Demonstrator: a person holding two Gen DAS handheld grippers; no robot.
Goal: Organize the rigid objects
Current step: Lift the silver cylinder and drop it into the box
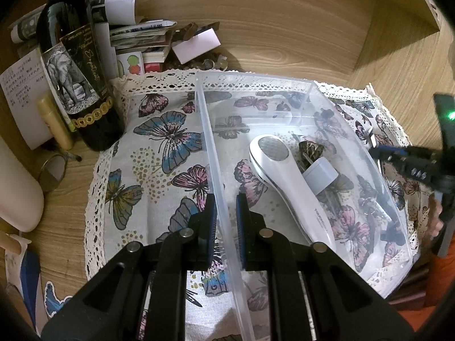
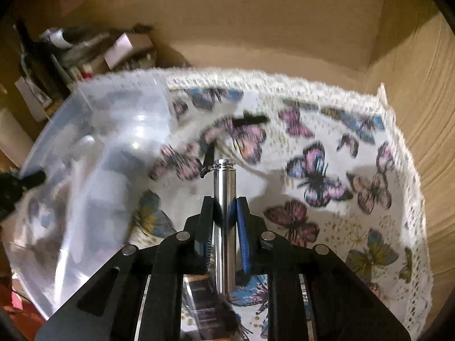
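A clear plastic bin sits on a butterfly-print cloth. In it lie a white handheld device, a small white cylinder and a dark patterned item. My left gripper straddles the bin's left wall, one finger on each side, nearly closed on it. My right gripper is shut on a shiny metal tube with a black strap at its far end, held above the cloth to the right of the bin. The right gripper also shows in the left wrist view.
A dark wine bottle stands at the cloth's left edge, with a cream tube, glasses, papers and small boxes behind. Wooden walls close in the back and right. The right wrist view is motion-blurred.
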